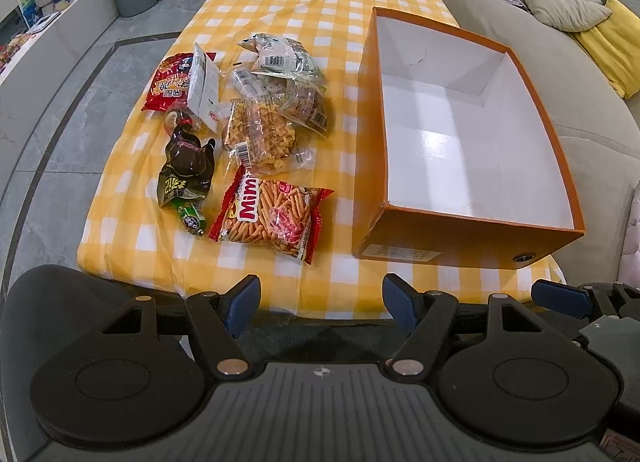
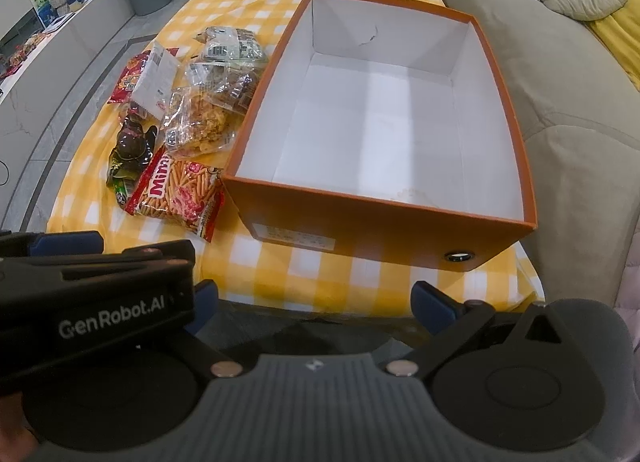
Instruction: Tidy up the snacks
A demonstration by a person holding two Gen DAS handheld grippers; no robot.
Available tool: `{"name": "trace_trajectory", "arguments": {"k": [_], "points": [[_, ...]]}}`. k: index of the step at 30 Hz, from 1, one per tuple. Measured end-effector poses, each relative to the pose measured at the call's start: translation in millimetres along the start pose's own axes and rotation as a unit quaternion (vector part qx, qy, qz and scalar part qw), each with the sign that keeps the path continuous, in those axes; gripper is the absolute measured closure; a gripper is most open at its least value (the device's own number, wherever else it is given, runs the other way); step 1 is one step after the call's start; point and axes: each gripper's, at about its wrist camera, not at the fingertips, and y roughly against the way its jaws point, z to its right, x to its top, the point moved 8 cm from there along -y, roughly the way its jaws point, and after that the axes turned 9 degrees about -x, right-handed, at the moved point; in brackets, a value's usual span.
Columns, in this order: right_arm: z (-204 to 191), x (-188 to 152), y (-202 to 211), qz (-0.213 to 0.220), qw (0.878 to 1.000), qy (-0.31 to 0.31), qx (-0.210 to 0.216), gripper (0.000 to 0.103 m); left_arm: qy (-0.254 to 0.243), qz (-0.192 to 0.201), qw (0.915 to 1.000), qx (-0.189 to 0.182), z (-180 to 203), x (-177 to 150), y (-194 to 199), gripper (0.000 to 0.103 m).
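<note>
Both my grippers hang over the near table edge, my left gripper (image 1: 321, 304) spread wide and empty, my right gripper (image 2: 316, 304) gaping too, nothing gripped. The snacks (image 1: 256, 134) lie heaped left of the orange box (image 2: 508, 110): crinkly clear bags, a red Mimi packet (image 1: 272, 214), one dark pouch (image 1: 188, 166). The box's white inside is bare.

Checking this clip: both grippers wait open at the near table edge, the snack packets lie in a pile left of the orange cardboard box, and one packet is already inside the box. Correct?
Not quite: the orange cardboard box holds nothing; the right wrist view shows its white floor bare. All the snack packets lie left of it, and the left gripper and right gripper are open.
</note>
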Motion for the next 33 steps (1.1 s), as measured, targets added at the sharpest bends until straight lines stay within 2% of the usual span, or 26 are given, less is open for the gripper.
{"name": "trace_trajectory", "arguments": {"k": [29, 33], "points": [[-0.1, -1.3, 0.5, 0.002, 1.000, 0.008, -0.005, 0.003, -0.002, 0.002, 1.0000, 0.005, -0.1, -2.0, 3.2, 0.021], [-2.1, -0.2, 3.3, 0.011, 1.000, 0.009, 0.005, 0.003, -0.007, 0.009, 0.9999, 0.002, -0.3, -0.4, 6.7, 0.021]]}}
